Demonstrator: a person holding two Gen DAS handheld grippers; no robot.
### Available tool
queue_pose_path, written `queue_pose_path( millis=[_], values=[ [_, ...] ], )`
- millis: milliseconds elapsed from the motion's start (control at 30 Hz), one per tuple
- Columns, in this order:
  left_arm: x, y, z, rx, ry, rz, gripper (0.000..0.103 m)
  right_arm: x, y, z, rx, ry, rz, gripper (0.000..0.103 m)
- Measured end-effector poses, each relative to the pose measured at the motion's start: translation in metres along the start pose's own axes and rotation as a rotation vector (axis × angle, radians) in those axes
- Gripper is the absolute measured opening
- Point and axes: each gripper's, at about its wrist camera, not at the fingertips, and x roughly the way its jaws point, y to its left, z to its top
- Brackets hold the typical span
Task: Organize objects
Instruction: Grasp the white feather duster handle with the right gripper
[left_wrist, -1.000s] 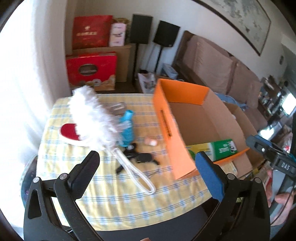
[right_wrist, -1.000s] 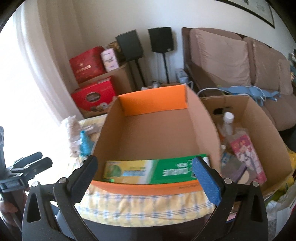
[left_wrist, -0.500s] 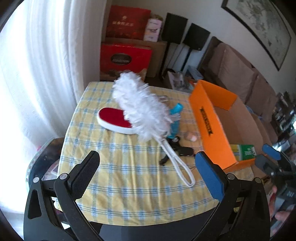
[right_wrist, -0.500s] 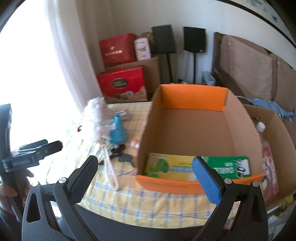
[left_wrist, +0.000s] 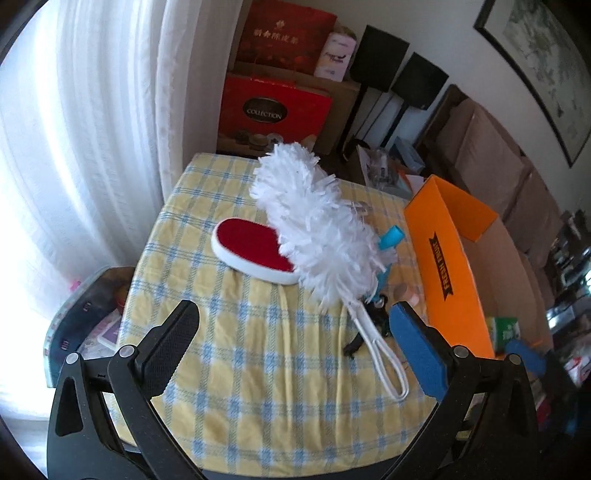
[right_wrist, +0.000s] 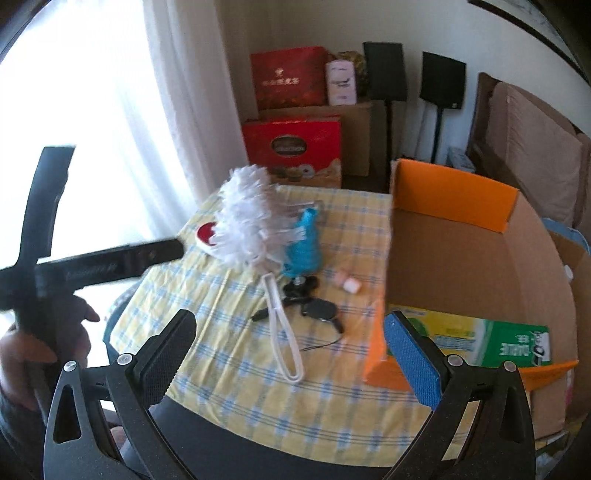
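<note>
The table (left_wrist: 258, 406) wears a yellow and blue checked cloth, and most of the clutter sits toward its far right. In the left wrist view a white fluffy duster (left_wrist: 317, 236) lies diagonally across the middle of the frame, its looped white handle (left_wrist: 384, 358) trailing down to the lower right. Its fluff overlaps the right edge of a red-faced lint brush (left_wrist: 255, 251) with a white rim, which lies just left of centre. Tucked against the duster's right side is a blue bottle-shaped thing (left_wrist: 388, 243), and below that a tangle of small black items (right_wrist: 310, 306) with a thin cord, seen best at the centre of the right wrist view. Two small pink pieces (right_wrist: 347, 282) lie between that tangle and the orange box (left_wrist: 447, 266), which stands open at the right of the frame with a green and yellow carton (right_wrist: 480, 339) lying in its near end.

The left gripper (left_wrist: 291, 347) hangs over the near edge of the table with its fingers spread wide and nothing between them; the duster handle runs just inside its blue right finger (left_wrist: 417, 350). The right gripper (right_wrist: 291, 354) is likewise spread wide and empty at the bottom of its frame, with the handle loop and black items between and beyond its fingers, and the box corner just behind its blue finger (right_wrist: 410, 362).

Red gift boxes (left_wrist: 273, 110) and black speakers (right_wrist: 413, 74) stand against the far wall, beside white curtains (left_wrist: 92, 129).
</note>
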Motion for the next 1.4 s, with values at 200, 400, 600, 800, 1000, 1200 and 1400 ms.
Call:
queue_pose_path(
  millis=[200, 400, 600, 800, 1000, 1200, 1400],
  values=[
    [0.029, -0.015, 0.016, 0.024, 0.045, -0.018, 0.103, 0.021, 0.007, -0.003, -0.004, 0.03, 0.015, 0.103],
    [0.053, -0.027, 0.027, 0.059, 0.073, 0.007, 0.093, 0.043, 0.013, -0.009, -0.021, 0.061, 0.011, 0.102],
    [0.071, -0.03, 0.028, 0.064, 0.106, -0.005, 0.06, 0.062, 0.014, -0.014, -0.042, 0.081, -0.023, 0.098],
    [0.081, -0.027, 0.027, 0.039, 0.126, -0.027, 0.045, 0.074, 0.028, -0.02, -0.113, 0.1, -0.076, 0.093],
    [0.082, -0.024, 0.025, 0.034, 0.127, -0.055, 0.014, 0.081, 0.035, -0.025, -0.135, 0.118, -0.076, 0.086],
    [0.068, -0.024, 0.029, 0.038, 0.095, -0.09, 0.005, 0.087, 0.025, -0.029, -0.075, 0.15, -0.023, 0.086],
    [0.046, -0.023, 0.032, 0.033, 0.066, -0.124, 0.004, 0.076, 0.017, -0.02, -0.044, 0.125, -0.003, 0.086]
  ],
)
